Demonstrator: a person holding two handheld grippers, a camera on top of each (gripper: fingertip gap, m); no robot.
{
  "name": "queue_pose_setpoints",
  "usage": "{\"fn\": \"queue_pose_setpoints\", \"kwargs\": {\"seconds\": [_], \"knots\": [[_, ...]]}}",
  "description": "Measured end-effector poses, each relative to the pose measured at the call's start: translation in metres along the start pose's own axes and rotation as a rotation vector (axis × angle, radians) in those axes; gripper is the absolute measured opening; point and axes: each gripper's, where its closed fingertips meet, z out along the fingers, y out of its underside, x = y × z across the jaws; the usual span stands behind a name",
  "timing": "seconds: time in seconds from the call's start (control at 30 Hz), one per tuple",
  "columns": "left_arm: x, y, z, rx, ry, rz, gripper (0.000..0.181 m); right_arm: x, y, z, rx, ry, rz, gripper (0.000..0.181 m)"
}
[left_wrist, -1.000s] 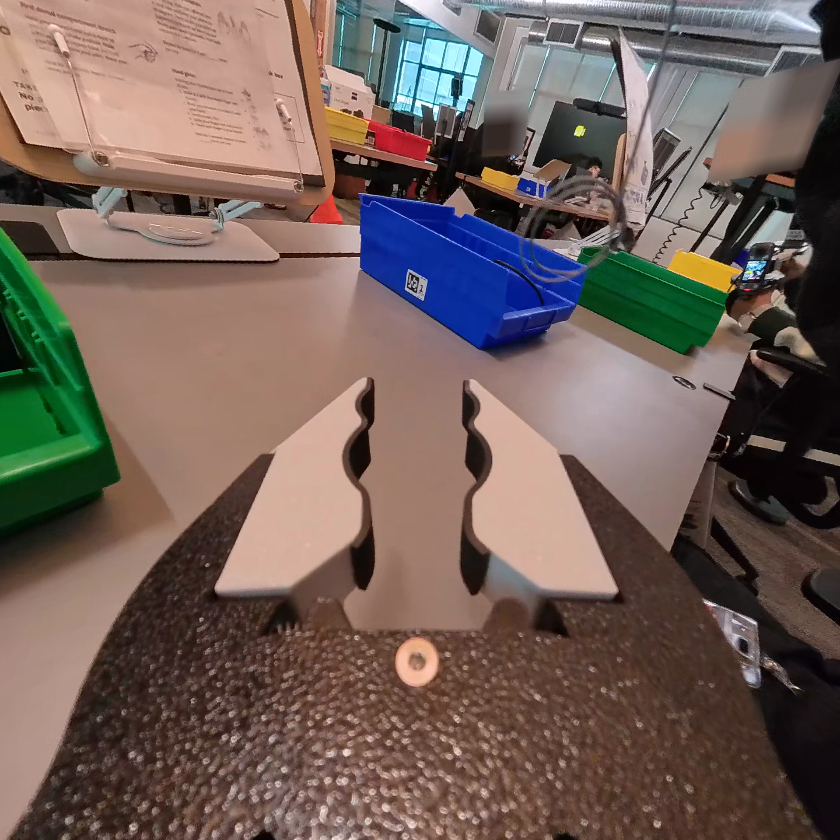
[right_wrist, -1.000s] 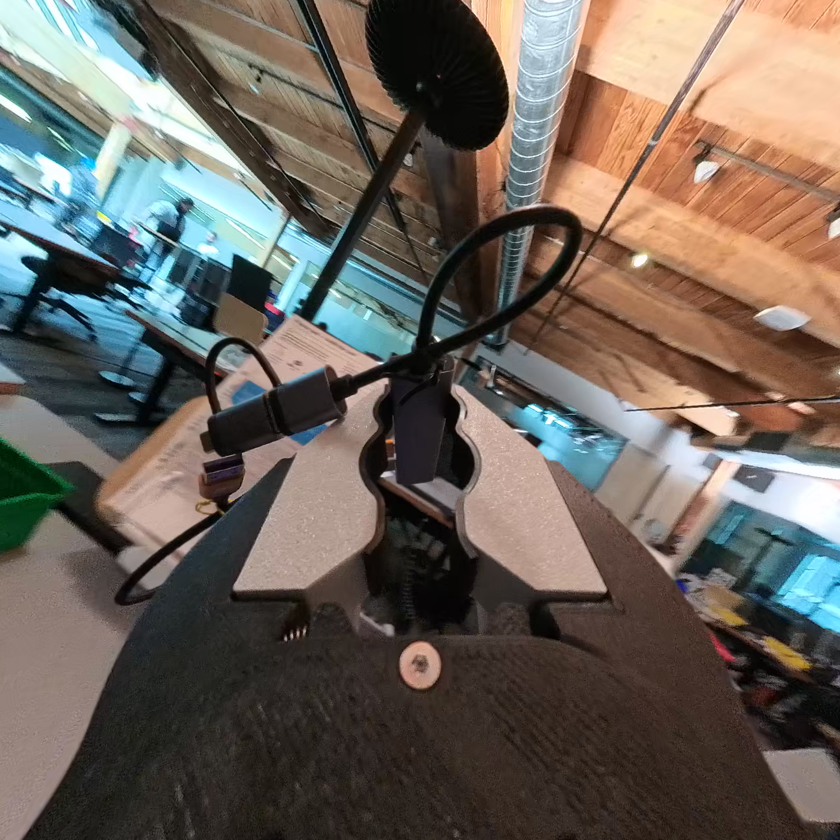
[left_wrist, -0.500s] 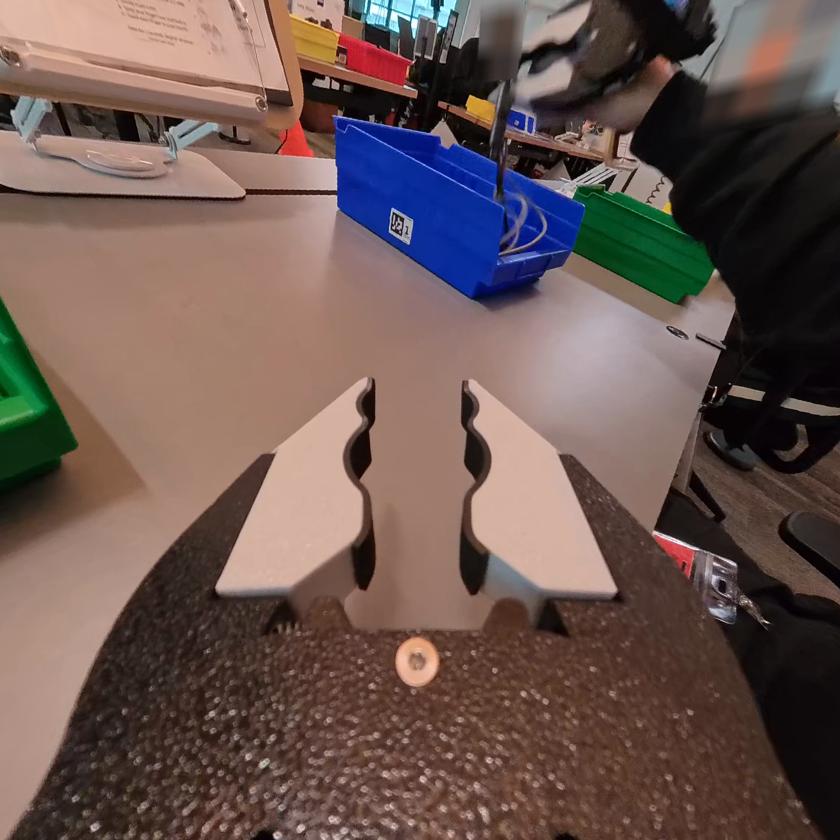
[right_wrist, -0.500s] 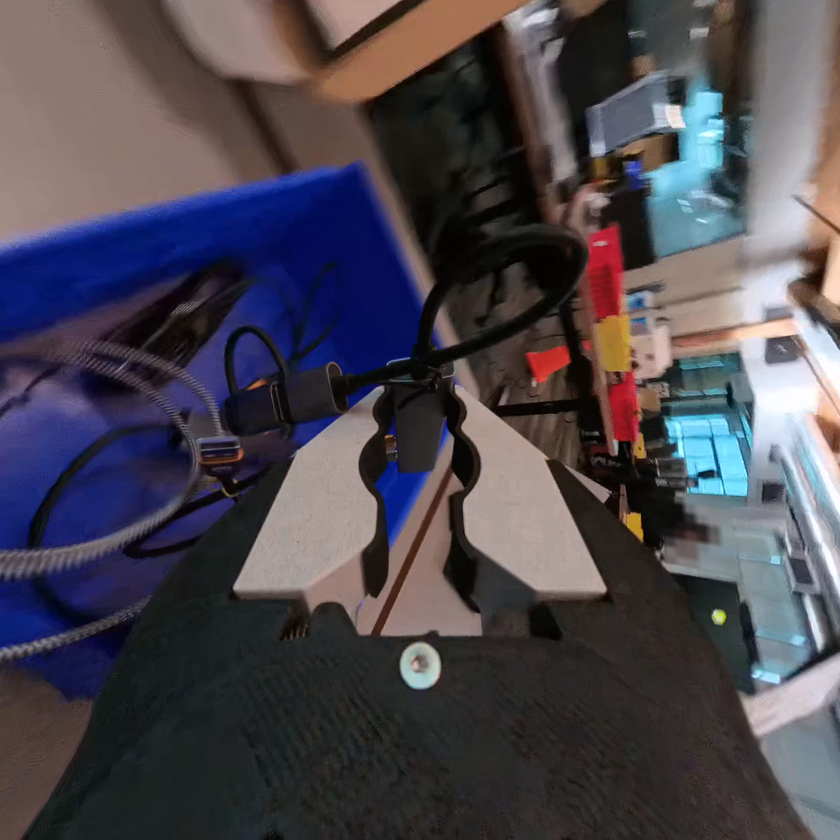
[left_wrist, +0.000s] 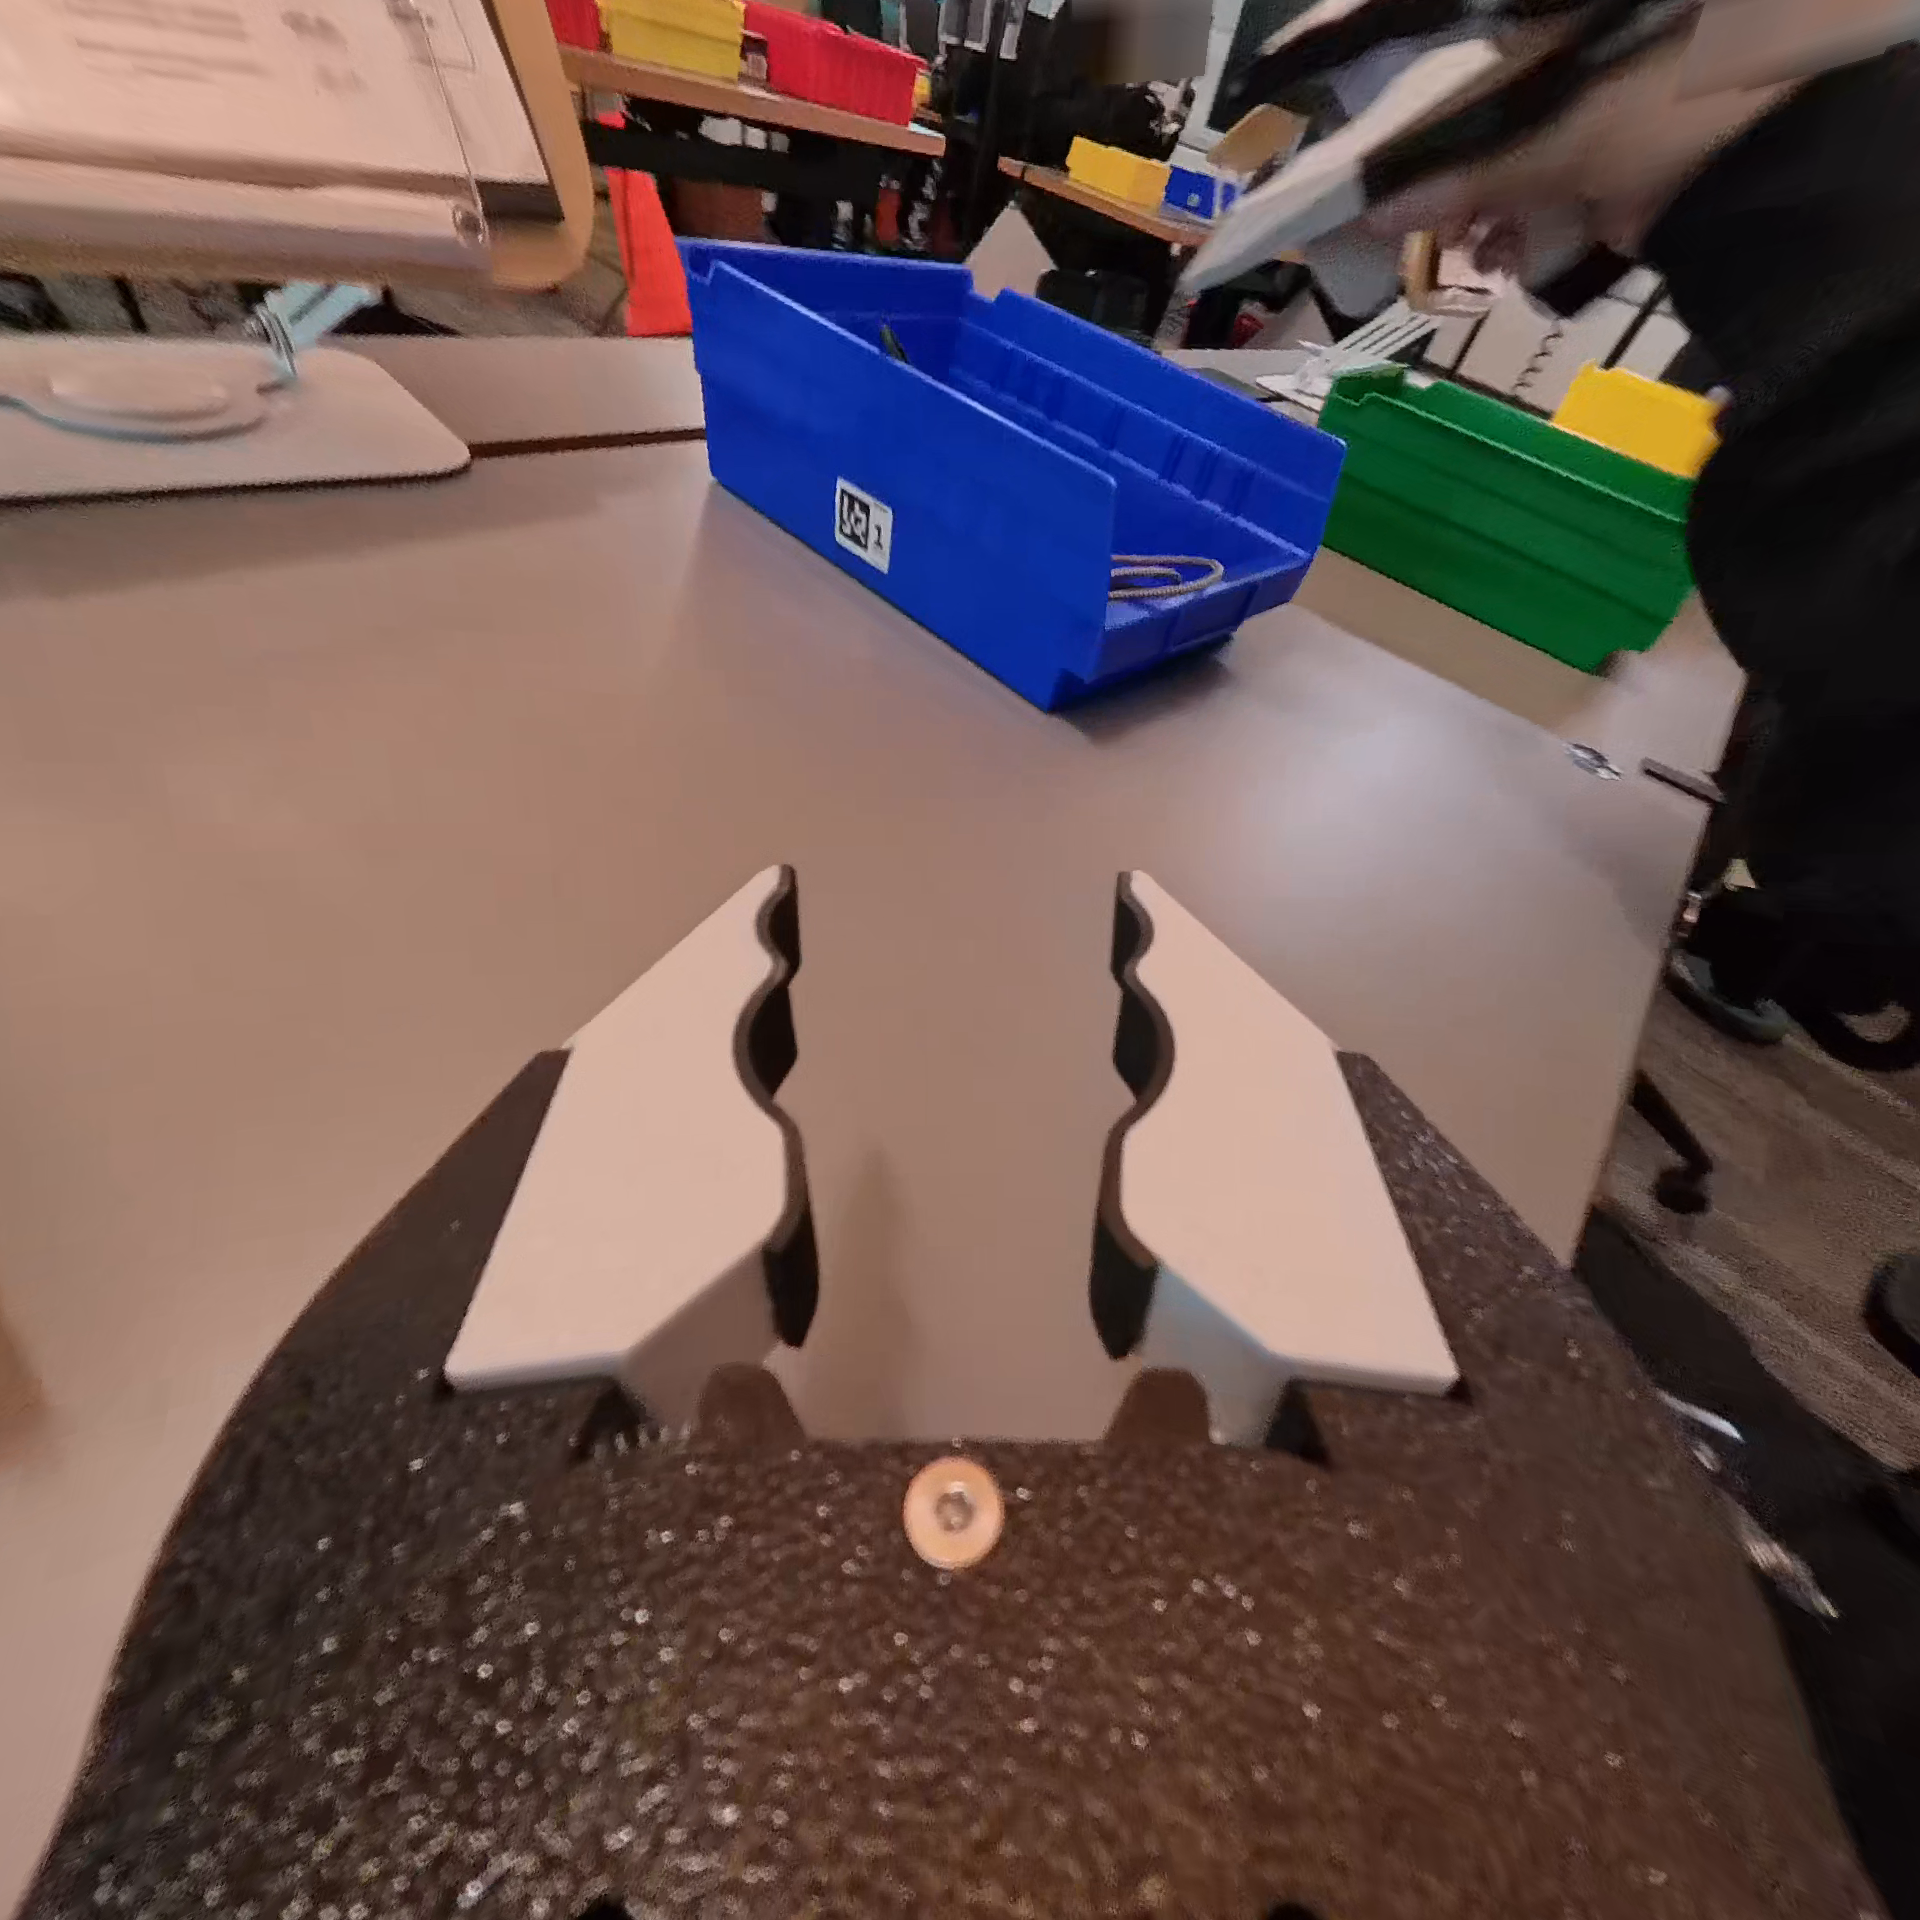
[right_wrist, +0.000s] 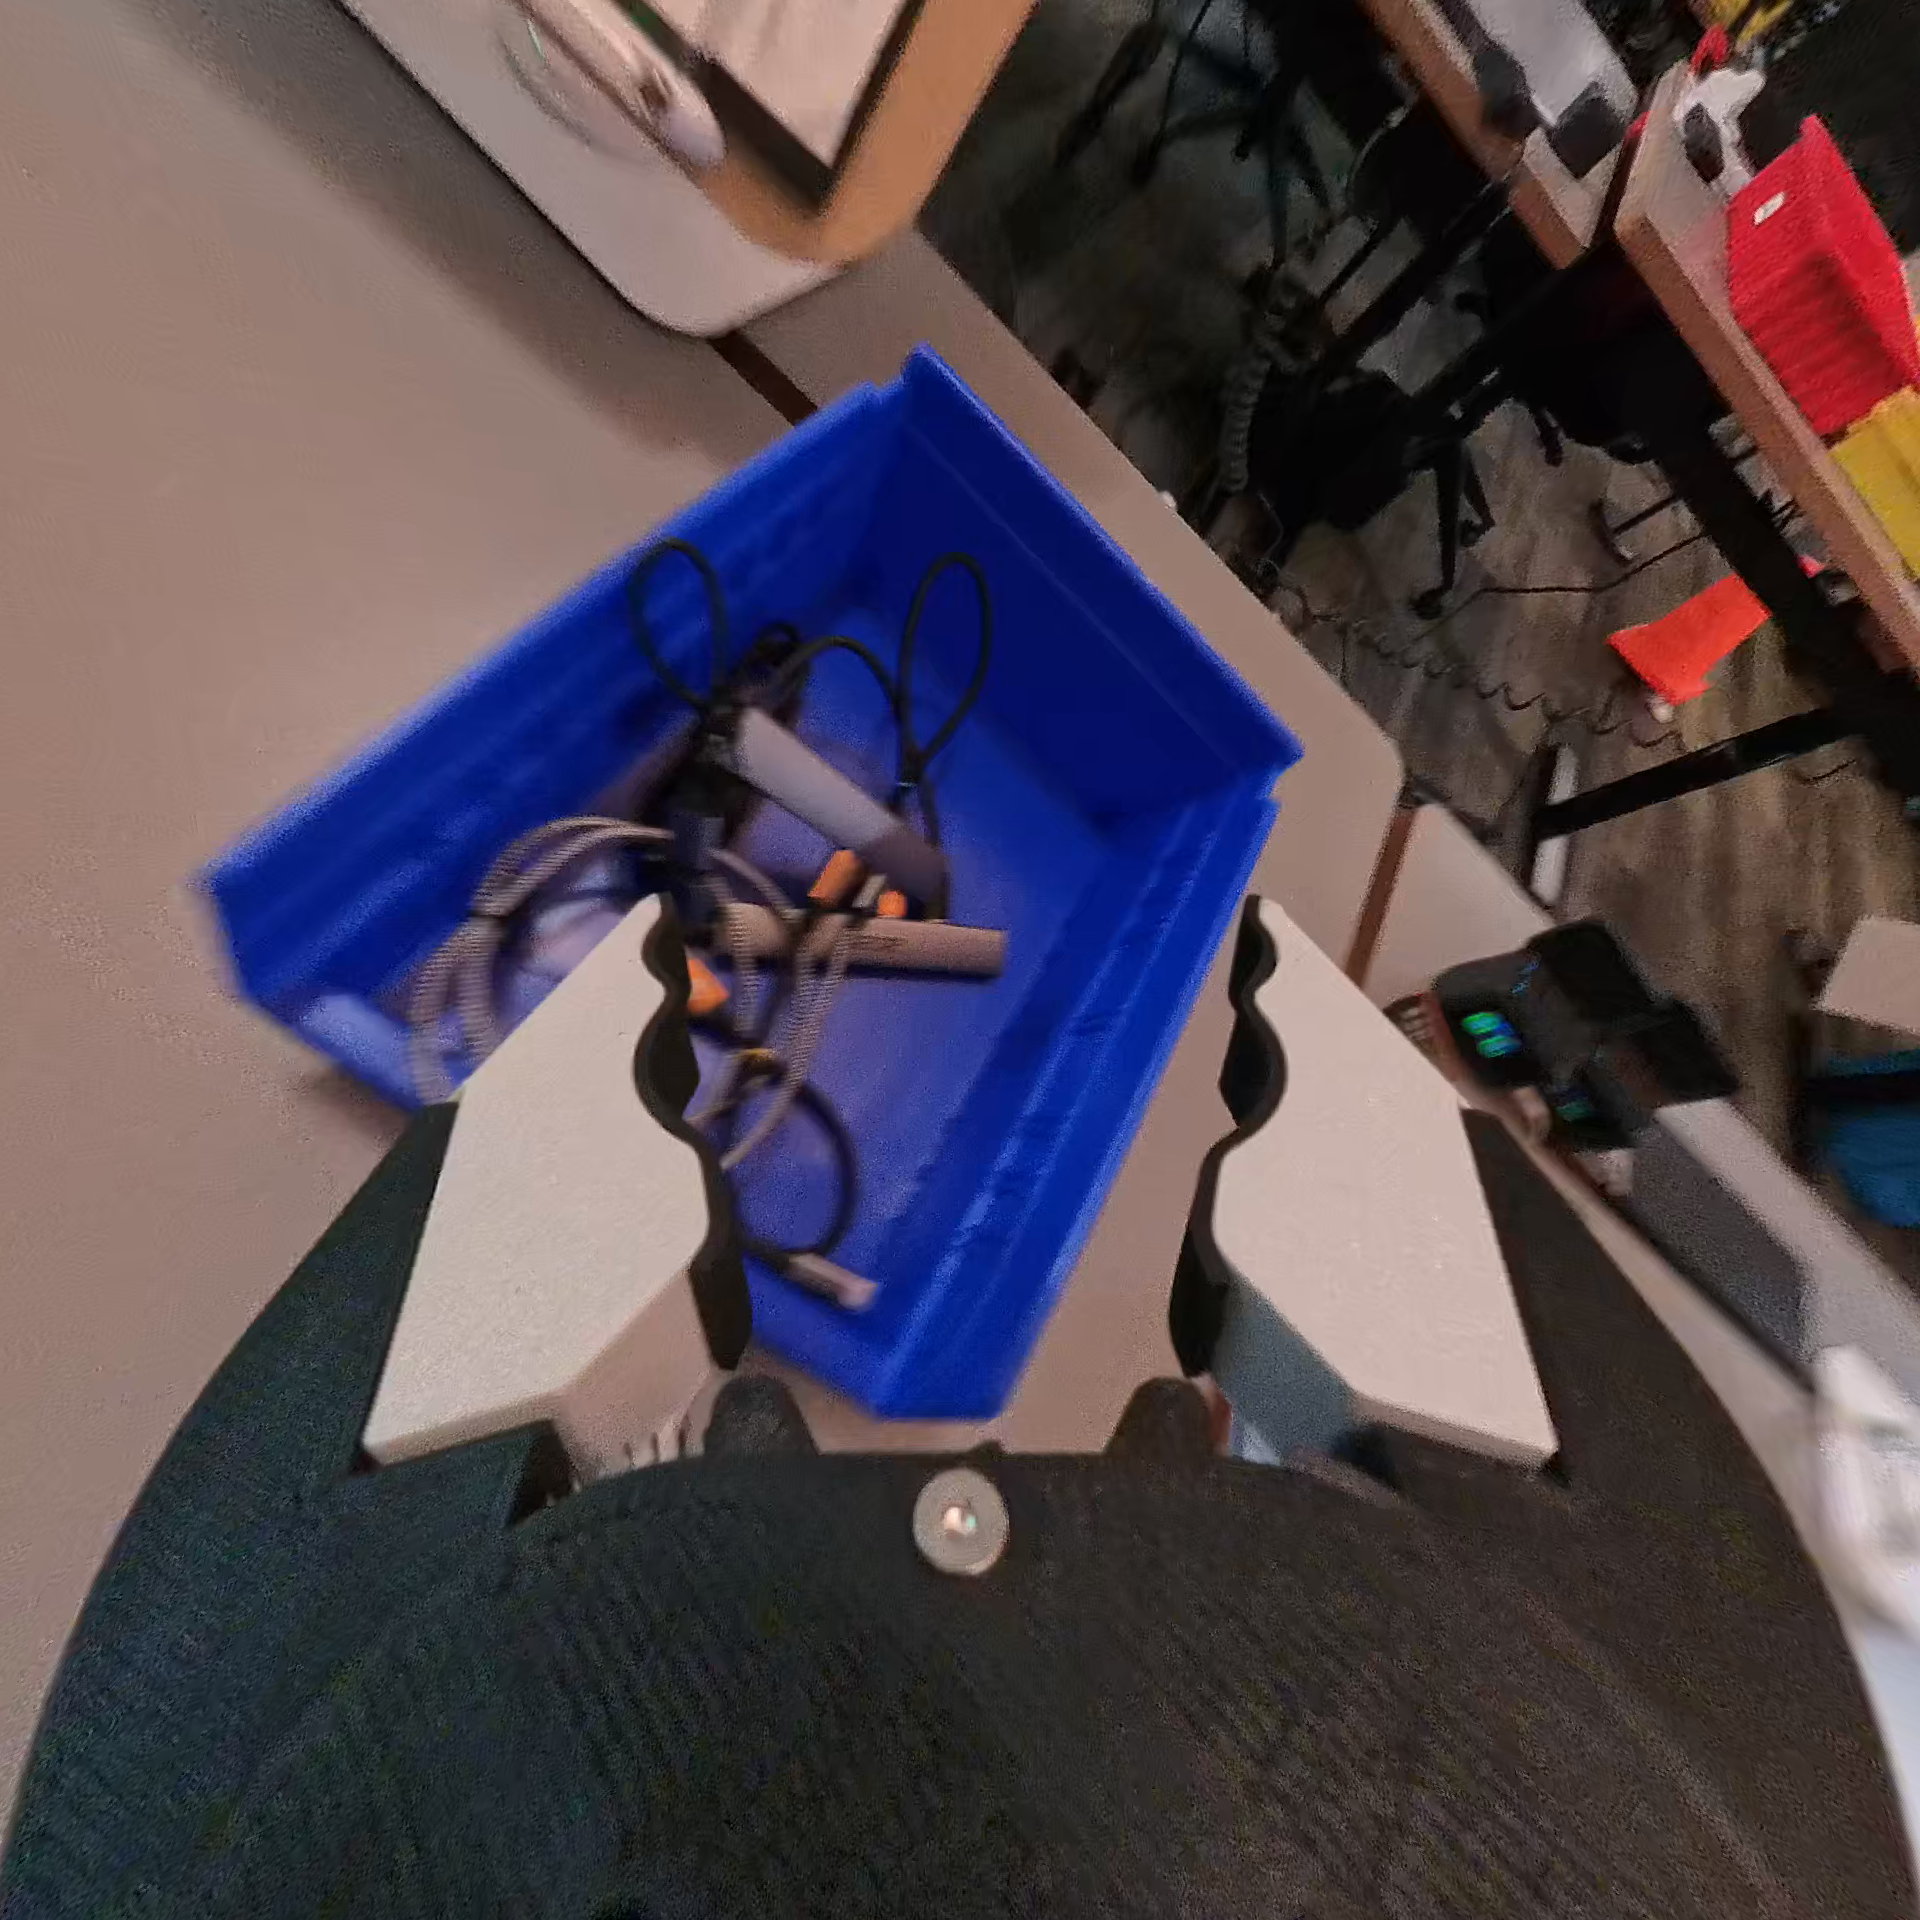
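A blue bin (right_wrist: 1132, 997) stands on the grey table (right_wrist: 260, 468) and holds several cables and adapters, among them black looped cables (right_wrist: 935, 665) and a braided grey cable (right_wrist: 499, 914). My right gripper (right_wrist: 951, 914) is open and empty, held above the near end of the bin. In the left wrist view the blue bin (left_wrist: 977, 520) stands ahead on the table (left_wrist: 416, 779), with a braided cable (left_wrist: 1164, 577) showing at its open end. My left gripper (left_wrist: 956, 883) is open and empty, low over bare table. The right gripper (left_wrist: 1340, 177) shows blurred above the bin.
A green bin (left_wrist: 1496, 520) stands to the right of the blue one, with a yellow bin (left_wrist: 1636, 416) behind it. A document stand (left_wrist: 239, 156) with a flat base (left_wrist: 197, 416) is at the far left. A person's dark sleeve (left_wrist: 1808, 364) is at the right table edge.
My right gripper has opened and let go of the black cable bundle, which now lies in the blue bin, and it has risen. My left gripper has opened wider and shifted slightly.
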Motion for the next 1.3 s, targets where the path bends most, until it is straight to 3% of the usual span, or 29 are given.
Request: {"fn": "queue_pose_setpoints", "kwargs": {"seconds": [0.03, 0.17, 0.3, 0.43, 0.57, 0.7, 0.73, 0.8, 0.93, 1.03, 1.17, 1.3], "knots": [[0.003, -0.005, 0.011, -0.001, -0.019, 0.019, 0.066, -0.014, 0.006, -0.014, 0.038, -0.012, 0.058, 0.104], [0.011, -0.022, 0.068, -0.095, -0.111, 0.054, 0.084, -0.071, 0.051, -0.04, 0.14, 0.035, 0.245, 0.104], [0.027, -0.053, 0.138, -0.221, -0.123, -0.01, 0.108, -0.109, 0.103, -0.039, 0.077, 0.061, 0.295, 0.107], [0.033, -0.08, 0.213, -0.387, -0.145, -0.095, 0.101, -0.075, 0.113, -0.058, 0.057, 0.233, 0.331, 0.104], [0.019, -0.07, 0.268, -0.566, -0.241, -0.114, 0.102, -0.079, 0.104, -0.063, 0.125, 0.175, 0.356, 0.104], [-0.018, -0.036, 0.286, -0.678, -0.418, -0.046, 0.084, -0.085, 0.104, -0.058, 0.104, 0.166, 0.312, 0.107], [-0.024, -0.027, 0.288, -0.693, -0.431, -0.016, 0.074, -0.086, 0.101, -0.058, 0.113, 0.164, 0.308, 0.106], [-0.023, -0.014, 0.291, -0.699, -0.366, 0.019, 0.035, -0.089, 0.093, -0.06, 0.137, 0.16, 0.299, 0.105], [-0.039, -0.018, 0.269, -0.642, -0.36, 0.027, 0.019, -0.095, 0.078, -0.071, 0.185, 0.146, 0.281, 0.104], [-0.048, -0.01, 0.228, -0.638, -0.287, 0.049, 0.017, -0.108, 0.048, -0.091, 0.287, 0.075, 0.284, 0.103], [-0.052, 0.015, 0.131, -0.649, -0.18, 0.11, 0.017, -0.137, -0.004, -0.125, 0.461, -0.016, 0.261, 0.096], [-0.051, 0.045, 0.014, -0.653, -0.1, 0.175, 0.017, -0.191, -0.05, -0.134, 0.548, -0.187, 0.212, 0.1]]}}
